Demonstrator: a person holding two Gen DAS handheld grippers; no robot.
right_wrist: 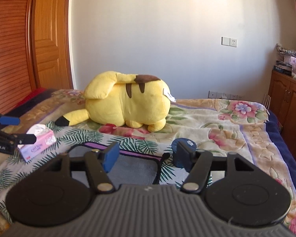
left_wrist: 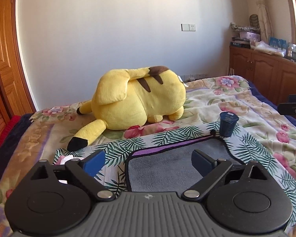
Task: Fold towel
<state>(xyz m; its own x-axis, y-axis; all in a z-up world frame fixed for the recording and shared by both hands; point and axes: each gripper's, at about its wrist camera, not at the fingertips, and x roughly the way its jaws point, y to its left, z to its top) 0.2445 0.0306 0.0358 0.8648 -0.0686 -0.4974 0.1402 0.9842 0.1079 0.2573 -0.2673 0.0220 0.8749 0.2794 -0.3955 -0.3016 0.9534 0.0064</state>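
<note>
A grey towel (left_wrist: pixel 167 164) with black edging and a purple stripe lies flat on a palm-leaf cloth (left_wrist: pixel 167 136) on the bed. It also shows in the right wrist view (right_wrist: pixel 136 167). My left gripper (left_wrist: pixel 148 162) is open and empty, held above the towel's near left part. My right gripper (right_wrist: pixel 147 158) is open and empty, held above the towel's near right part. The left gripper also shows at the left edge of the right wrist view (right_wrist: pixel 15 130), and part of the right gripper at the right edge of the left wrist view (left_wrist: pixel 292 106).
A yellow plush toy (left_wrist: pixel 140 100) lies behind the cloth. A dark blue cup (left_wrist: pixel 228 124) stands by the towel's far right corner. A tissue box (right_wrist: pixel 38 145) sits left of the towel. Wooden cabinets (left_wrist: pixel 266 75) stand to the right, a wooden door (right_wrist: pixel 49 39) to the left.
</note>
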